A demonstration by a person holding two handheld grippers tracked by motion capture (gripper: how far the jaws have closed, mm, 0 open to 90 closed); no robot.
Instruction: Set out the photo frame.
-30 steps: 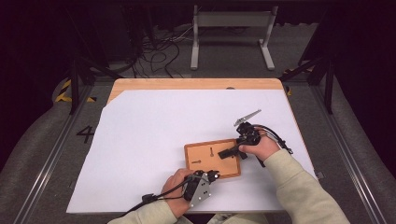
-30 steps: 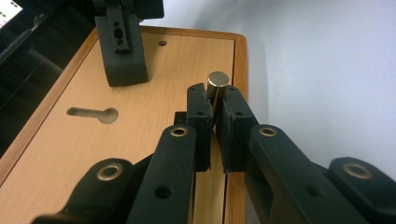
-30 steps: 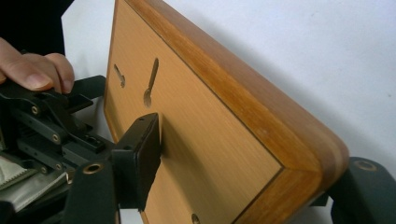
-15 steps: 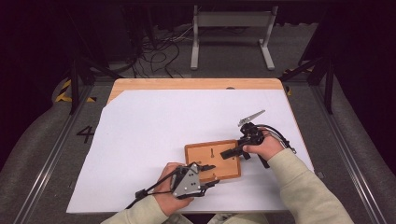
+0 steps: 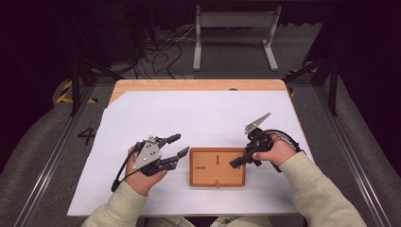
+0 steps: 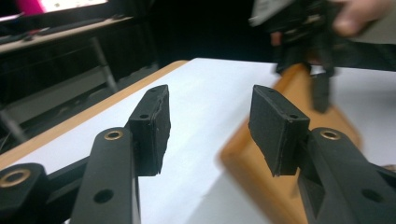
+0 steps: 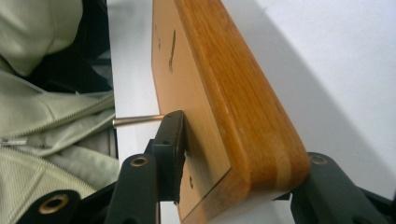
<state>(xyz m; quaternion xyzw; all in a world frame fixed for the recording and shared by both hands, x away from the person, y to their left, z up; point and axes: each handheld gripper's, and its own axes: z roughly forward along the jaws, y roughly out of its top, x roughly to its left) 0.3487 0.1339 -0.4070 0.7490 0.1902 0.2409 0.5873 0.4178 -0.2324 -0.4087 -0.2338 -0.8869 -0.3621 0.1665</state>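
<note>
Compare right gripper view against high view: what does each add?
Right gripper view: a close look at the metal pin jutting from the wooden board, plus a jacket zip. High view: the left hand-held gripper, open after its jaws have just been opening, nothing between them; the white sheet on the table. Both: the board's edge between the jaws of the right hand-held gripper, which have just been closing; contact unclear.

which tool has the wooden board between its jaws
The right tool: its jaws straddle the wooden board's right edge. The left tool is open beside it.
</note>
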